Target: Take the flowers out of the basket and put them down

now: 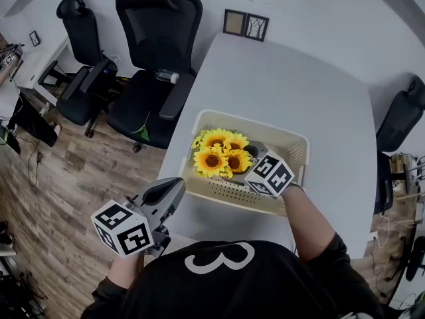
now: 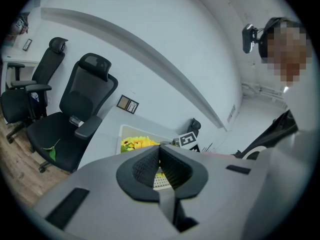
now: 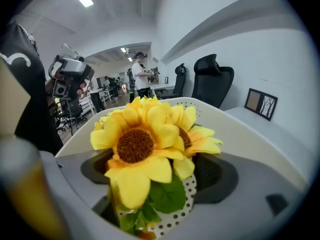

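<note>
Yellow artificial sunflowers [image 1: 219,153] sit in the cream perforated plastic basket [image 1: 293,139] at the white worktop's [image 1: 292,78] near edge, between the right claw's [image 3: 155,170] wide-spread jaws. The left claw [image 2: 160,165], closed and empty, hovers by the near-left corner.

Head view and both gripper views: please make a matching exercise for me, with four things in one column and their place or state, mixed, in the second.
1. flowers
2. left gripper
3. right gripper
4. picture frame

A. at the far end of the table
B. jaws together, outside the basket
C. inside the basket
D. jaws wide apart, with flowers between them

Pairs: 1-C, 2-B, 3-D, 4-A
</note>
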`<state>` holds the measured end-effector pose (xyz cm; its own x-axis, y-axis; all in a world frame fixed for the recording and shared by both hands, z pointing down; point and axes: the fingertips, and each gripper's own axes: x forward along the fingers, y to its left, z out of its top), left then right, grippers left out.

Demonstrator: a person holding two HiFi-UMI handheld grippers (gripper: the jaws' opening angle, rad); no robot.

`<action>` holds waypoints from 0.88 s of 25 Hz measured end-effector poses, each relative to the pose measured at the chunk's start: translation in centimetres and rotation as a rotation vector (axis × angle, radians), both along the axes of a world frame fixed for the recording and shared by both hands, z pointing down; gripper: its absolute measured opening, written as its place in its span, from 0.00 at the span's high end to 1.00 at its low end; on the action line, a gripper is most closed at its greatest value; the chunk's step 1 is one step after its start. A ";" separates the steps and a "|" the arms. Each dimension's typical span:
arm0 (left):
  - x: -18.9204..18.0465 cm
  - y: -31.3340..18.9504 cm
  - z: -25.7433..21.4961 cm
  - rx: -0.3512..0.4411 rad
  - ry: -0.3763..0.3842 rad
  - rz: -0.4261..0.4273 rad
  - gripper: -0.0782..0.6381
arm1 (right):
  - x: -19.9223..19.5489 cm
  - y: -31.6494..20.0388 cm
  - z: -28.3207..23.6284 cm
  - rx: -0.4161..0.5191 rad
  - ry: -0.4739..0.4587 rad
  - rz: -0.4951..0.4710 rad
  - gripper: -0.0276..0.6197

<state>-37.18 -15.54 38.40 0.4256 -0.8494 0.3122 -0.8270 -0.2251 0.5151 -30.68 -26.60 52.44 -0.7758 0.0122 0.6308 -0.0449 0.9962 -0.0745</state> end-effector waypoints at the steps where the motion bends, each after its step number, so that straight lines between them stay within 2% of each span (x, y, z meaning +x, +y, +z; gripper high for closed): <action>1: -0.1 0.1 0.0 -0.002 0.000 -0.004 0.87 | -0.2 0.0 0.0 0.003 -0.010 0.002 0.28; 8: -0.7 0.4 0.2 -0.006 -0.001 -0.022 0.87 | -1.7 -0.3 0.4 0.007 -0.077 0.017 0.29; 15: -0.9 0.6 0.5 -0.019 -0.002 -0.037 0.87 | -2.2 -0.1 0.6 -0.026 -0.124 0.026 0.36; 18: -0.7 0.6 0.6 -0.021 -0.003 -0.040 0.87 | -2.3 -0.3 0.6 -0.022 -0.139 0.032 0.43; 20: -0.6 0.5 0.6 -0.022 -0.006 -0.040 0.87 | -2.1 -0.5 0.6 -0.009 -0.143 0.036 0.51; 22: -0.6 0.6 0.8 -0.027 -0.004 -0.043 0.87 | -2.1 -0.7 0.8 -0.006 -0.145 0.038 0.54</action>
<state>-37.73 -14.92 39.19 0.3878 -0.8578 0.3374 -0.8378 -0.1754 0.5171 -32.73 -27.25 53.20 -0.8588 -0.0155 0.5121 -0.0708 0.9935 -0.0887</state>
